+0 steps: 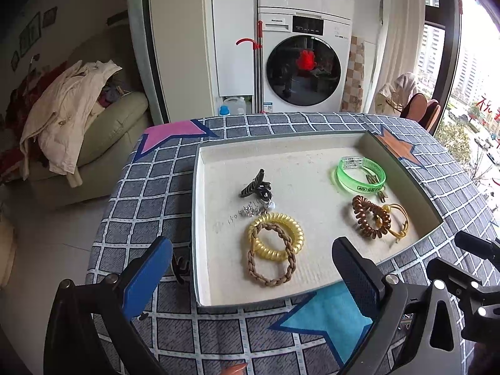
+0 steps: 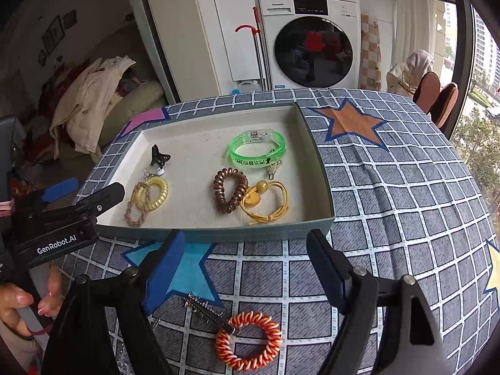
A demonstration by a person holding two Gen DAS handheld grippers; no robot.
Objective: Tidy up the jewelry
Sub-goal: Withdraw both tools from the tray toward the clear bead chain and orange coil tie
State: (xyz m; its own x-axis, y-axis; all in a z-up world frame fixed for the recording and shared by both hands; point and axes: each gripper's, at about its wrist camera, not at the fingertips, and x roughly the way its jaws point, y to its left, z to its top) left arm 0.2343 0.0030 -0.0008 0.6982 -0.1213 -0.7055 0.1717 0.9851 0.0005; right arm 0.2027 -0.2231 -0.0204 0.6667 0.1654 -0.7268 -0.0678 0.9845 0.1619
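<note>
A shallow grey-green tray (image 1: 196, 218) on the checked tablecloth holds a black claw clip (image 1: 254, 184), silver earrings (image 1: 250, 211), a yellow spiral hair tie (image 1: 276, 237) overlapped by a braided brown tie (image 1: 271, 257), a green bracelet (image 1: 361, 175), a brown spiral tie (image 1: 372, 220) and a yellow cord tie (image 1: 398, 222). My left gripper (image 1: 250, 268) hangs open over the tray's near edge, holding nothing. My right gripper (image 2: 247, 265) stands open in front of the tray (image 2: 218, 234). Below it an orange-and-white spiral tie (image 2: 248, 340) and a silver hair clip (image 2: 209, 311) lie on the cloth.
A dark clip (image 1: 181, 267) lies on the cloth just outside the tray's left wall. A person's hand (image 2: 18, 303) grips the left tool's handle. Beyond the table stand a washing machine (image 1: 304, 68), a sofa with clothes (image 1: 68, 115) and a window on the right.
</note>
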